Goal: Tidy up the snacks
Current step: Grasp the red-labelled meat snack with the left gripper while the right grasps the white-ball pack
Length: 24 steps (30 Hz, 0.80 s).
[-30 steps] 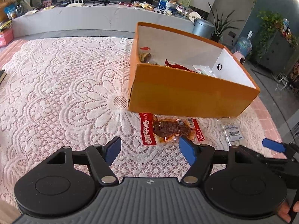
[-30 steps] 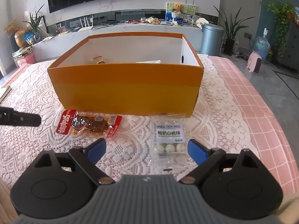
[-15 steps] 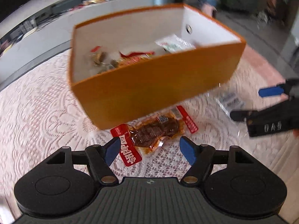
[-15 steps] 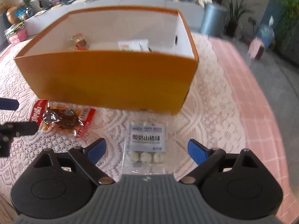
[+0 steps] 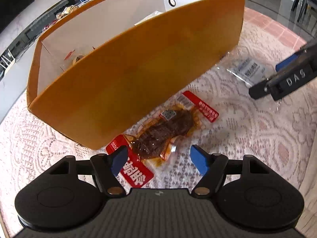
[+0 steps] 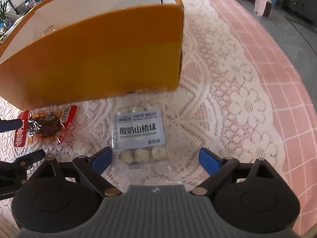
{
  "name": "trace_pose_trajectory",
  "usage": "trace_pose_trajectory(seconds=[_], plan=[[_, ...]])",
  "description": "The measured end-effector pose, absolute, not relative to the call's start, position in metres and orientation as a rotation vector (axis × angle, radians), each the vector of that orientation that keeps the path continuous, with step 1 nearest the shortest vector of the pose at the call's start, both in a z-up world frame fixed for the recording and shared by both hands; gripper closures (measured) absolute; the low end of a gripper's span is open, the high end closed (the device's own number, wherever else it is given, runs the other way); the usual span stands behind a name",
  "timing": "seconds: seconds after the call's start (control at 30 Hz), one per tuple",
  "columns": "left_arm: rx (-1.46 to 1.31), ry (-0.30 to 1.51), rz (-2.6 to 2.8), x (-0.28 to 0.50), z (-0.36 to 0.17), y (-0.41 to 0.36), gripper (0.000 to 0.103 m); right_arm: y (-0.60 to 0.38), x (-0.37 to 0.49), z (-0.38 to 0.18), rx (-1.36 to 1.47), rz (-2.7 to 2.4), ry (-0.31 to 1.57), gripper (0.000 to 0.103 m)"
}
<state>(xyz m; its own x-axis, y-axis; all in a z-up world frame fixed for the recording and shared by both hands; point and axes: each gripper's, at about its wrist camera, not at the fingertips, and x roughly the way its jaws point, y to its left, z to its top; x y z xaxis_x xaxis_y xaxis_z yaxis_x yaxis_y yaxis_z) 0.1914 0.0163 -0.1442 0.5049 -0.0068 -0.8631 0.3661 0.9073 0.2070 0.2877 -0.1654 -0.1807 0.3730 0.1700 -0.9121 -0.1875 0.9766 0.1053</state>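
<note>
A red and clear pack of dark braised meat (image 5: 162,132) lies on the lace cloth against the front wall of the orange box (image 5: 138,75). My left gripper (image 5: 159,160) hangs open just above the pack's near end, its blue pads on either side. A clear pack of white yogurt hawthorn balls (image 6: 139,134) lies before the box's right corner (image 6: 174,45). Over its near end my right gripper (image 6: 156,158) stands open, with nothing pinched. The meat pack (image 6: 45,127) also shows at the left of the right wrist view, and the hawthorn pack (image 5: 247,71) at the right of the left wrist view.
Several snack packs lie inside the box (image 5: 79,58). The lace cloth (image 6: 227,91) covers a pink checked tablecloth (image 6: 287,79) that runs to the table's right edge. The other gripper's black arm (image 5: 285,79) reaches in at the right of the left wrist view.
Both grippers have sunk and moved in toward their packs, which now lie between the open fingers. The left view has rolled, so the box now looks tilted.
</note>
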Motion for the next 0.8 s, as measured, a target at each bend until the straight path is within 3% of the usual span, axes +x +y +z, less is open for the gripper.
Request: trace_pose_trajectory(seconds=[0.13, 0.23, 0.37, 0.5, 0.53, 0.6, 0.8], plan=[[0.344, 1.017, -0.242, 0.197, -0.146, 0.020, 0.019, -0.161, 0.286, -0.181, -0.049, 0.230, 1.159, 0.013], [0.315, 1.026, -0.242, 0.200, -0.144, 0.024, 0.020, -0.157, 0.282, -0.179, -0.068, 0.247, 1.140, 0.021], [0.309, 1.029, -0.219, 0.199, -0.140, 0.025, 0.052, -0.154, 0.276, -0.175, -0.088, 0.260, 1.109, 0.042], [0.274, 1.040, -0.194, 0.198, -0.136, 0.028, 0.060, -0.150, 0.267, -0.167, -0.087, 0.293, 1.090, 0.043], [0.277, 1.033, -0.190, 0.196, -0.135, 0.027, 0.065, -0.151, 0.266, -0.165, -0.078, 0.305, 1.085, 0.044], [0.264, 1.024, -0.183, 0.190, -0.128, 0.029, 0.088, -0.150, 0.262, -0.161, -0.065, 0.327, 1.069, 0.044], [0.198, 0.981, -0.143, 0.173, -0.114, 0.043, 0.097, -0.142, 0.245, -0.151, -0.079, 0.409, 1.020, 0.044]])
